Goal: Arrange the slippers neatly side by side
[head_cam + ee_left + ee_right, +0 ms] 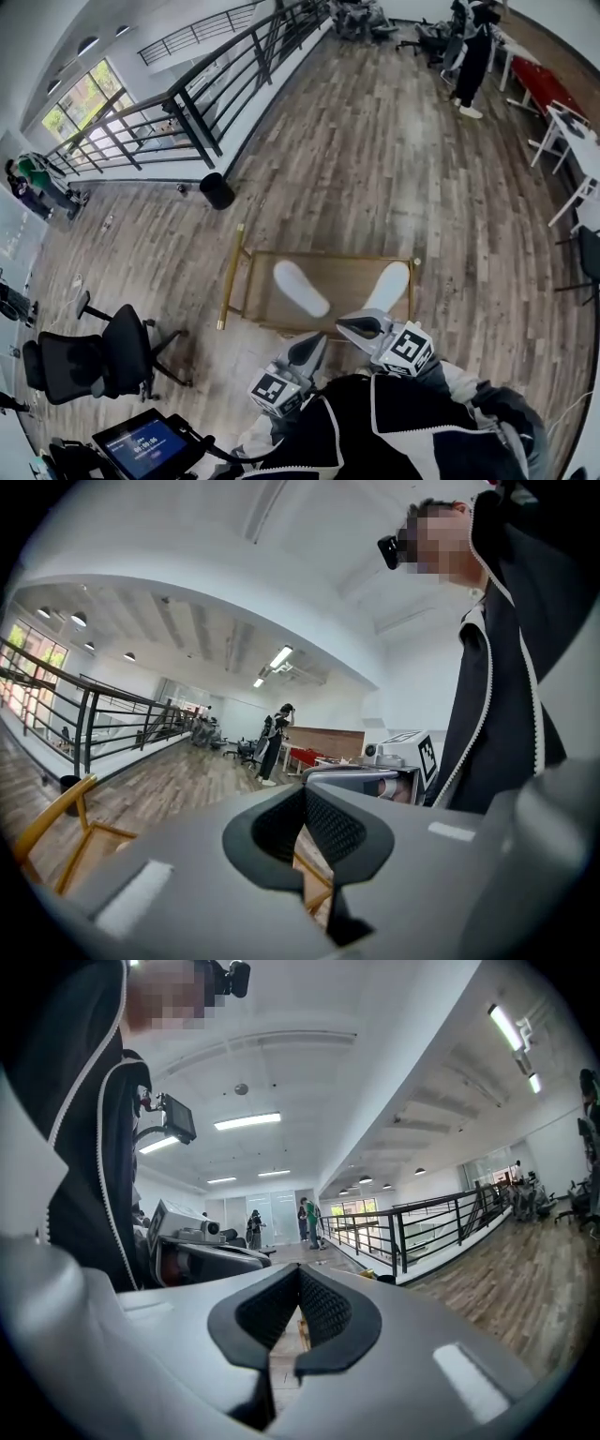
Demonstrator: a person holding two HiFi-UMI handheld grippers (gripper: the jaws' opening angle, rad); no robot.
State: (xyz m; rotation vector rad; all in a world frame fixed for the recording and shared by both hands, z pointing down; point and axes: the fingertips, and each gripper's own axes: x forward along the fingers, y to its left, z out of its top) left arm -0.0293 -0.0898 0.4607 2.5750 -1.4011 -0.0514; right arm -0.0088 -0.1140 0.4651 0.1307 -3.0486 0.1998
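Both tongs shut, nothing gripped.

- Left tongs (312, 347): in the left gripper view (303, 791) the jaws meet tip to tip, with nothing between the pads.
- Right tongs (364, 327): same in the right gripper view (298, 1275), jaws together and empty.
- Both are held level and close to the person's body, side by side. Each shows in the other's camera. The marker cube (410, 349) sits behind the right jaws.

Slippers, both white, lie on the low gold-framed counter (230, 281) straight ahead of the tongs:
- Left slipper (301, 288): ahead of the left tongs and a bit to their left, clear of the tips, far end angled off to the left.
- Right slipper (389, 285): just ahead of the right tongs, slightly to their right. Its near end is close to the tip and its far end is angled off to the right. Can't tell if it touches.
- The pair splays in a V, with bare counter top between them. They are apart and not parallel.

Surroundings: a black bin (217, 190) is on the floor beyond the counter, ahead-left of the left tongs. An office chair (105, 357) is well off to the left. A railing (187, 117) runs far ahead on the left. A standing person (473, 56) is far ahead on the right.
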